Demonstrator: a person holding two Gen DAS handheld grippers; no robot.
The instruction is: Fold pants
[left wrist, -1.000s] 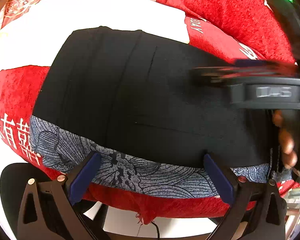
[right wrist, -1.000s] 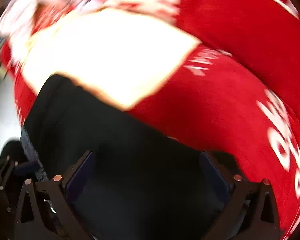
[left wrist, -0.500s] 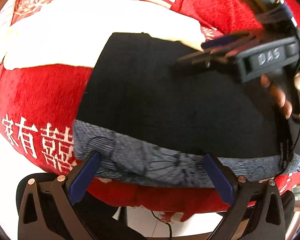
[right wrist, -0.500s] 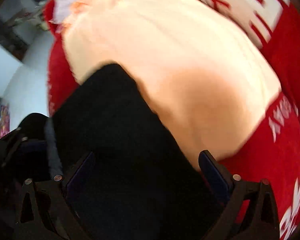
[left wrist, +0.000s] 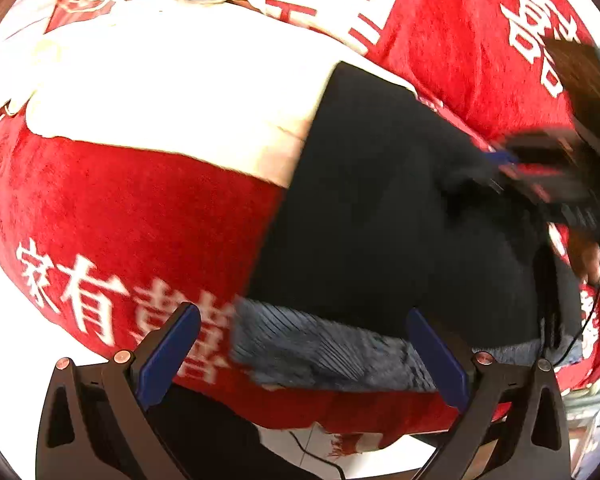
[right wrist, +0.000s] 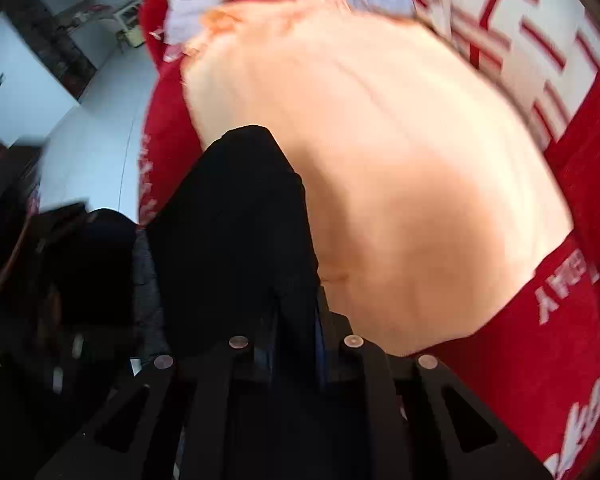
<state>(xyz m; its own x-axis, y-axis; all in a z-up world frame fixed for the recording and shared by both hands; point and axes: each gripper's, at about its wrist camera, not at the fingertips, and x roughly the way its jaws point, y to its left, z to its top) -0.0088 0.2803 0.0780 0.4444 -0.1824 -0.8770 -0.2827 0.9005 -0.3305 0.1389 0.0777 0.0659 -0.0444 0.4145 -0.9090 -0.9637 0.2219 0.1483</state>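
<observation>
Item: black pants (left wrist: 400, 208), folded into a compact dark block with a blue-grey patterned band (left wrist: 324, 348) along the near edge, lying on the red cloth with white characters (left wrist: 132, 216) that covers the surface, just right of a cream panel (left wrist: 172, 92) whose edge the pants overlap. Left tongs (left wrist: 300, 356): we hold them wide open at the near edge, gripping nothing, one blue pad over the red cloth and the other over the patterned band. Right tongs (right wrist: 292, 344): in their own view the fingers are drawn together with black fabric rising between them, so we read them as clamped on an edge of the pants; in the left view they appear only as a blurred dark shape (left wrist: 540, 168) at the right side of the garment. Step in hand, as we judge it: a late fold, with the right side pinched for carrying across the block toward the left. Next move, in our estimate: lift the pinched edge only enough to clear the layers, bring it over to meet the left edge squarely, and use the free left tongs to pin or smooth the near band so the stack does not slide on the cloth. Blur hides the exact grasp depth.
</observation>
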